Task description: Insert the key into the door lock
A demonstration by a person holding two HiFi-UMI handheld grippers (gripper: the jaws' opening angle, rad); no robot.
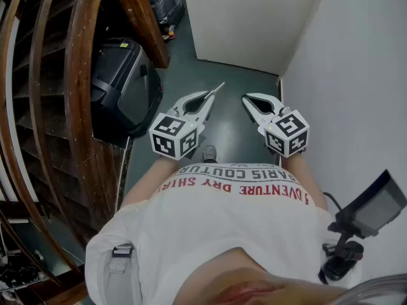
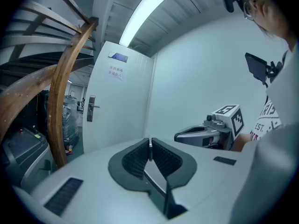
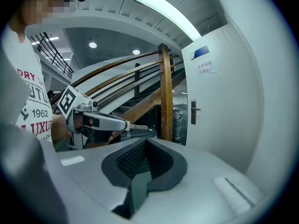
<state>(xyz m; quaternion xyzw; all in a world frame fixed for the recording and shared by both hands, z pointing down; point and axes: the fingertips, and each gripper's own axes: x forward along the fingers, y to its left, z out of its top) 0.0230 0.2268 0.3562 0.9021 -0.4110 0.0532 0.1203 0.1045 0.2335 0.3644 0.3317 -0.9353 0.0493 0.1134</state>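
Left gripper (image 1: 209, 96), key (image 1: 217, 88), open floor (image 1: 224, 68), door (image 1: 254, 18)

The curved stair handrail (image 1: 79, 75), at nine o'clock in the head view, was glossy varnished wood. The door (image 2: 121, 106) at twelve o'clock was smooth white paint with a shiny metal lock plate (image 2: 91, 108). The left gripper (image 2: 150, 140) had a smooth, matt plastic shell and ribbed black pads (image 2: 133, 158) around a thin metal key (image 1: 217, 88), and the T-shirt (image 1: 229, 215) at six o'clock was printed cloth.
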